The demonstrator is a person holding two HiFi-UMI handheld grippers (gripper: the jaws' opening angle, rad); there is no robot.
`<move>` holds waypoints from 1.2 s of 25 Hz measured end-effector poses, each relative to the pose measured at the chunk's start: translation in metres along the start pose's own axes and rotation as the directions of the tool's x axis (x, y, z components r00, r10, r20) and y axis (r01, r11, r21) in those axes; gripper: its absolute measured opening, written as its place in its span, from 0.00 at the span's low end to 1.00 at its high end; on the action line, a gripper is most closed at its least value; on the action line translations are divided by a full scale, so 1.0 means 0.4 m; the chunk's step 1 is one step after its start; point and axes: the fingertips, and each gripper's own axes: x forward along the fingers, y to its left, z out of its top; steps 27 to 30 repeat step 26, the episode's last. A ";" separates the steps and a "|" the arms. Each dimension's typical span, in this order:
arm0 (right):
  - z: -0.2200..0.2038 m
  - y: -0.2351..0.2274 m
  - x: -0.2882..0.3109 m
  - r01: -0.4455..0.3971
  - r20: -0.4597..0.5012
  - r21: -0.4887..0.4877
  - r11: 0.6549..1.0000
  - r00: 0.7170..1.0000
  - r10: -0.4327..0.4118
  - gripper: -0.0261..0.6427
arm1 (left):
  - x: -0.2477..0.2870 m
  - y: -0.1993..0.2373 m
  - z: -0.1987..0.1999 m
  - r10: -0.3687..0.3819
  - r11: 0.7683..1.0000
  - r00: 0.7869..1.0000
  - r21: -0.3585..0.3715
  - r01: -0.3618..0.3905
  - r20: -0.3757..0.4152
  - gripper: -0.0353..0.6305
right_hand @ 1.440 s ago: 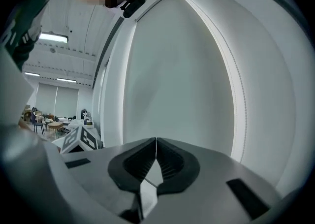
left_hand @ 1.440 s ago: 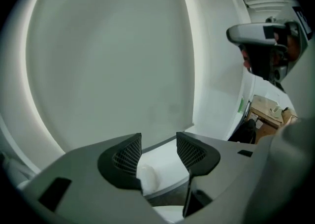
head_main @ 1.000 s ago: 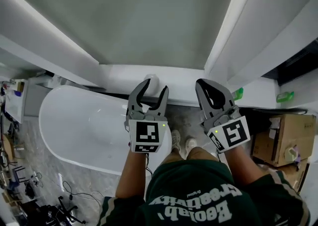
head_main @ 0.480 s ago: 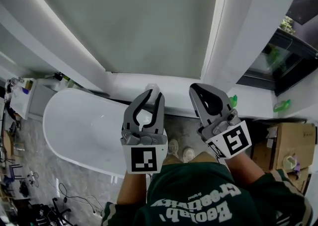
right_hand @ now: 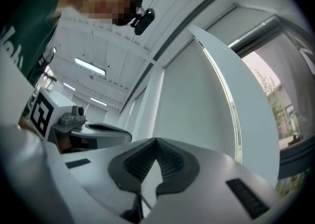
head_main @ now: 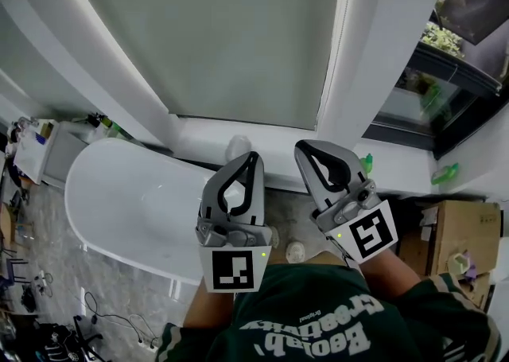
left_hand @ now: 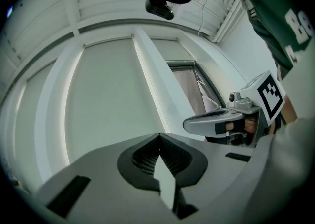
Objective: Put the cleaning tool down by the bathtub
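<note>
I see no cleaning tool in any view. The white bathtub (head_main: 119, 193) lies below and to the left in the head view. My left gripper (head_main: 253, 158) is held up over the tub's right end, its jaws shut with nothing between them. In the left gripper view its tips (left_hand: 158, 135) meet against the window blind. My right gripper (head_main: 305, 148) hangs beside it, also shut and empty, and its tips (right_hand: 156, 140) touch. A pale rounded object (head_main: 237, 145) sits on the ledge behind the tub; I cannot tell what it is.
A cardboard box (head_main: 449, 237) stands on the floor at the right. Green bottles (head_main: 443, 173) sit on the sill by the dark window. Cables (head_main: 95, 321) lie on the marble floor at the lower left. The person's shoes (head_main: 296, 252) are beside the tub.
The left gripper's jaws went from wide open to shut, with nothing in them. Both grippers lifted slightly and the view tilted up toward the window. The right gripper stayed shut.
</note>
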 end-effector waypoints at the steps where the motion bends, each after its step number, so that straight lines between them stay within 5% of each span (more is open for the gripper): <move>1: -0.001 0.004 -0.003 0.007 -0.016 -0.034 0.999 1.000 -0.007 0.06 | -0.001 0.001 0.011 0.007 1.000 1.000 0.009 -0.007 0.018 0.07; 30: -0.007 -0.007 -0.021 -0.015 -0.035 -0.053 0.999 0.999 0.013 0.06 | 0.019 -0.009 0.031 -0.016 0.998 0.996 -0.061 0.021 0.084 0.07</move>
